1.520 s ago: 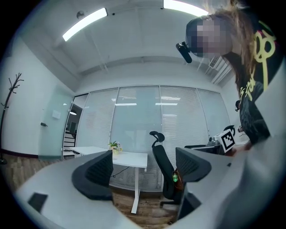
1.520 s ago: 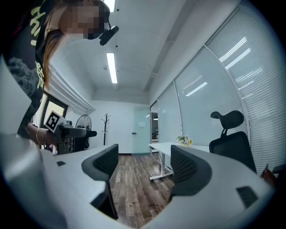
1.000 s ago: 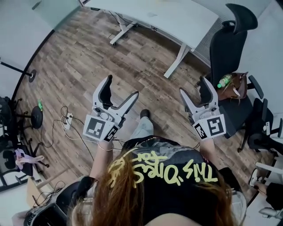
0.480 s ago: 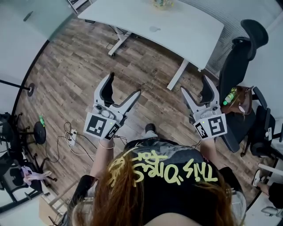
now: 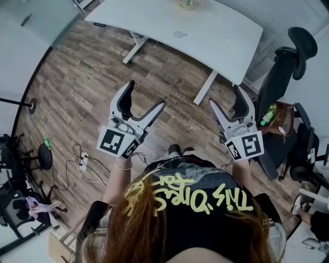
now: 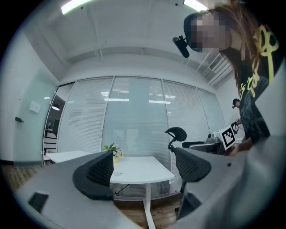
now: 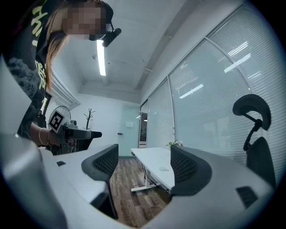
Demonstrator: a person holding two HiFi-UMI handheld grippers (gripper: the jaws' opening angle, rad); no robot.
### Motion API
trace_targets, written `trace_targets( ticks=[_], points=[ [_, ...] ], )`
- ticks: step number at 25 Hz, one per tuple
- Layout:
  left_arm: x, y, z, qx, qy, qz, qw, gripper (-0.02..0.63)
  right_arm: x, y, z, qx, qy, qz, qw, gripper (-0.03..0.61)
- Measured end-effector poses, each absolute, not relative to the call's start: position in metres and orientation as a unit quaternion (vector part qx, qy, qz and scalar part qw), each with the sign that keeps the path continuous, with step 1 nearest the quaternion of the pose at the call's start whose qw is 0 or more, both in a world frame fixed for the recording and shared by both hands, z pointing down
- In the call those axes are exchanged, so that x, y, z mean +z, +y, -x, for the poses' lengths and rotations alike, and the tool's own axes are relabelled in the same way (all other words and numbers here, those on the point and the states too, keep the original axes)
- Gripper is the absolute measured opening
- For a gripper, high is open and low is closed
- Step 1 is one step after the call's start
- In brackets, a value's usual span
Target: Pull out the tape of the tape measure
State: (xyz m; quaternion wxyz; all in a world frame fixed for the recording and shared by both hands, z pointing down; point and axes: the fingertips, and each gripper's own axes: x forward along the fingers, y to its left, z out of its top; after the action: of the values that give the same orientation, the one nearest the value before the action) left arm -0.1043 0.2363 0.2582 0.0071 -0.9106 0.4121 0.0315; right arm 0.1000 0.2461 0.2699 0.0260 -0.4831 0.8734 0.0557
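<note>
A wooden floor (image 5: pixel 87 77) fills the room, with a white surface (image 5: pixel 205 25) at its far side and a black office chair (image 5: pixel 280 77) to the right. The person holds both tools over the floor. The left hand-held gripper (image 5: pixel 146 95) and the right hand-held gripper (image 5: pixel 225 96) have their jaws wide apart, with nothing between them. A small plant (image 5: pixel 186 4) stands on the surface. No view shows the tape measure.

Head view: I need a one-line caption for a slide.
Person holds the left gripper and right gripper open and empty above a wood floor, facing a white desk.
</note>
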Motion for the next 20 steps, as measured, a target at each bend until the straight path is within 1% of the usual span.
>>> trace_targets(
  ticks=[6,12,20],
  points=[
    [0.256,0.233,0.106,0.033,0.432,0.901,0.003,0.434,0.268,0.236,-0.108,0.049,0.883,0.467,0.023,0.347],
    [0.249,0.230,0.114,0.042,0.448,0.893,0.007,0.428,0.259,0.225,-0.101,0.056,0.890,0.451,0.030,0.347],
    [0.246,0.221,0.117,0.041,0.452,0.891,0.009,0.419,0.268,0.217,-0.095,0.050,0.894,0.445,0.023,0.347]
  ],
)
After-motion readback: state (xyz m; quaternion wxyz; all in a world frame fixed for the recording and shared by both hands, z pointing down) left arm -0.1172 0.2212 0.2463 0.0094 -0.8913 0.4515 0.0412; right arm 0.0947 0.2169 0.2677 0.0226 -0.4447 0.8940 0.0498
